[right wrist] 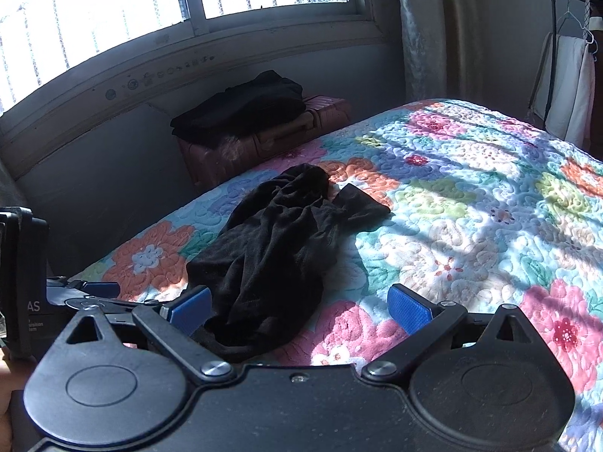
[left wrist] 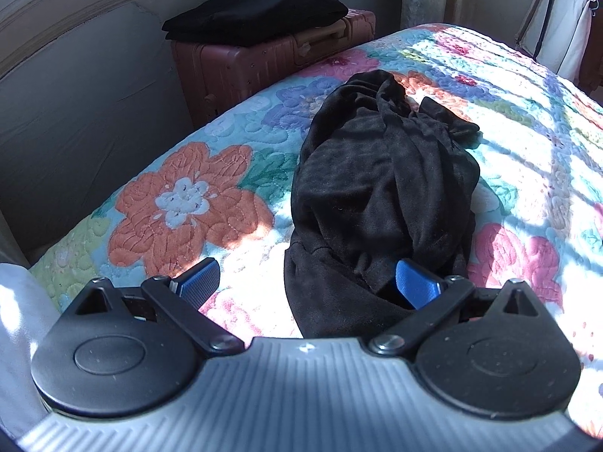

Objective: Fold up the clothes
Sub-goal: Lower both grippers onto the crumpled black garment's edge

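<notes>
A crumpled black garment [left wrist: 380,188] lies in a heap on the floral quilt [left wrist: 181,203]. It also shows in the right wrist view [right wrist: 271,256]. My left gripper [left wrist: 309,282] is open at the garment's near end; its right blue pad [left wrist: 416,282] touches the cloth and its left pad rests over the quilt. My right gripper [right wrist: 297,307] is open over the garment's near edge, with the cloth between its blue pads. The left gripper [right wrist: 94,293] shows at the left edge of the right wrist view.
A pink suitcase [left wrist: 241,71] stands beside the bed with a folded black garment [left wrist: 256,11] on top. A window [right wrist: 169,11] is behind. A clothes rack with white fabric [right wrist: 569,86] stands at the far right. Sunlit quilt [right wrist: 471,207] stretches to the right.
</notes>
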